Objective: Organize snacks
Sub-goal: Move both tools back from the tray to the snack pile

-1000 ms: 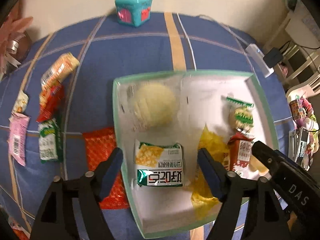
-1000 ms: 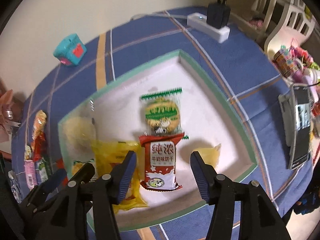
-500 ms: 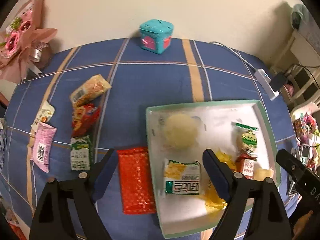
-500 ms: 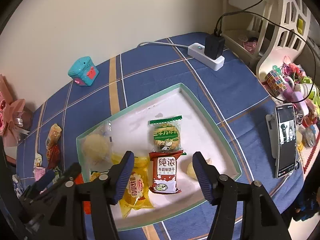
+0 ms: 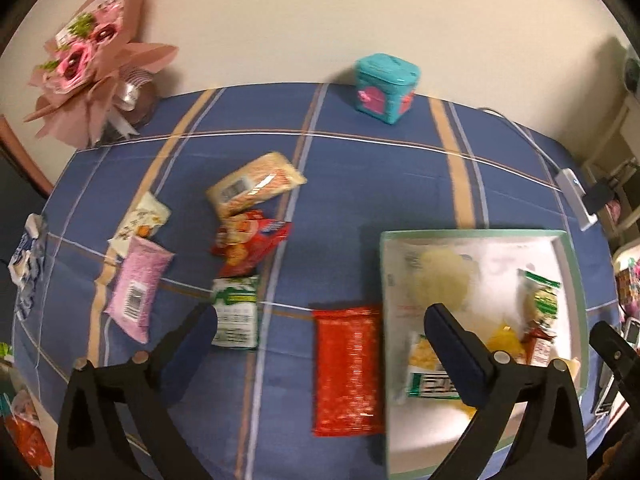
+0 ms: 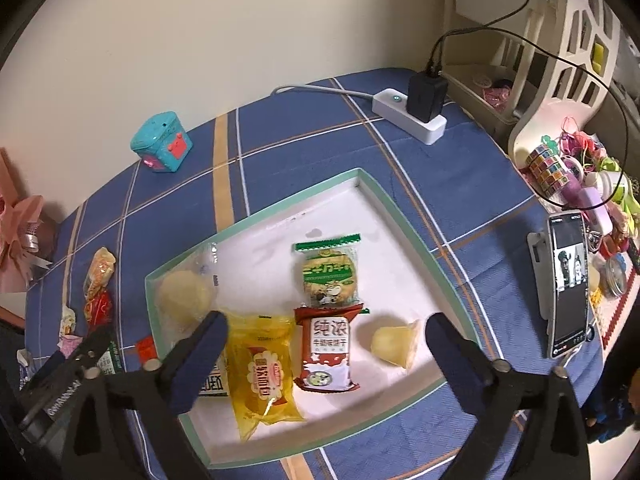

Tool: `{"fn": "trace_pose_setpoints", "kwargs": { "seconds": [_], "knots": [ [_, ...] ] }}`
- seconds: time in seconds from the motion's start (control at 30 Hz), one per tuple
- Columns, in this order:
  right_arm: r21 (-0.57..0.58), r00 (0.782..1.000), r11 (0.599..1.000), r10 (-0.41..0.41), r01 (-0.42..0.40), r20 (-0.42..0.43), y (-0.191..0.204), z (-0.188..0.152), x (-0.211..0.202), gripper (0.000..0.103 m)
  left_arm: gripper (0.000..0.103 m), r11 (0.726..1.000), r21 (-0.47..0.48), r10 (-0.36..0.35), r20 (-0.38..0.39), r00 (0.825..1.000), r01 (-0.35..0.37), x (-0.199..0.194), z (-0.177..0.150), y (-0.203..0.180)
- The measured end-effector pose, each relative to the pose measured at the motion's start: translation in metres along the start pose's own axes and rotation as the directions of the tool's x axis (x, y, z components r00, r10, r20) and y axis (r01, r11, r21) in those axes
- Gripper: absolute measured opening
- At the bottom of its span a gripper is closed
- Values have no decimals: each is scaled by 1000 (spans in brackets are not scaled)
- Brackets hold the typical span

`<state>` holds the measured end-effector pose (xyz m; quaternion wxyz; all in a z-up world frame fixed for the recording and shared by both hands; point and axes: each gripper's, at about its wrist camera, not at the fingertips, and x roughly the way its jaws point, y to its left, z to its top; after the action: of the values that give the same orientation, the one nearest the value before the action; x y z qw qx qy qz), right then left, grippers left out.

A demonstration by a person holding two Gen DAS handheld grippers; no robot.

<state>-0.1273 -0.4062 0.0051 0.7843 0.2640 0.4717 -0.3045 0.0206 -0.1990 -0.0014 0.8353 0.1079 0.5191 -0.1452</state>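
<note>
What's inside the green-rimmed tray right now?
The tray holds a green biscuit pack, a red biscuit pack, a yellow bag, two pale round snacks and a green-white packet, partly hidden behind gripper fingers.

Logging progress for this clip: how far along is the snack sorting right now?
Partway. Done: six snacks lie in the green-rimmed tray, including the milk biscuit pack and yellow pack. In hand: nothing; the left gripper and right gripper have just been opening and are empty. Left: the red mesh pack, green-white pack, pink pack and others on the cloth.
</note>
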Motion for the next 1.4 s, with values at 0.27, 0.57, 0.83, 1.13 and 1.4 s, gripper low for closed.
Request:
{"fn": "trace_pose_setpoints", "kwargs": {
  "seconds": [0.27, 0.57, 0.83, 1.13, 1.4],
  "knots": [
    [-95, 1000, 995, 13, -15, -24, 47, -12, 10, 103, 103, 997, -42, 71, -16, 997, -72, 3, 0, 51],
    [-214, 996, 975, 52, -67, -72, 117, -32, 21, 103, 103, 983, -97, 155, -39, 987, -158, 5, -5, 117],
    [-295, 989, 949, 80, -115, -127, 173, -57, 35, 103, 103, 970, -146, 189, -66, 980, -197, 11, -11, 170],
    [-346, 975, 926, 81, -150, -208, 210, -83, 57, 103, 103, 966, -184, 163, -109, 980, -182, 28, -16, 196],
    [-352, 956, 920, 73, -175, -283, 221, -100, 78, 103, 103, 972, -178, 123, -158, 980, -151, 49, -21, 193]
  ]
}}
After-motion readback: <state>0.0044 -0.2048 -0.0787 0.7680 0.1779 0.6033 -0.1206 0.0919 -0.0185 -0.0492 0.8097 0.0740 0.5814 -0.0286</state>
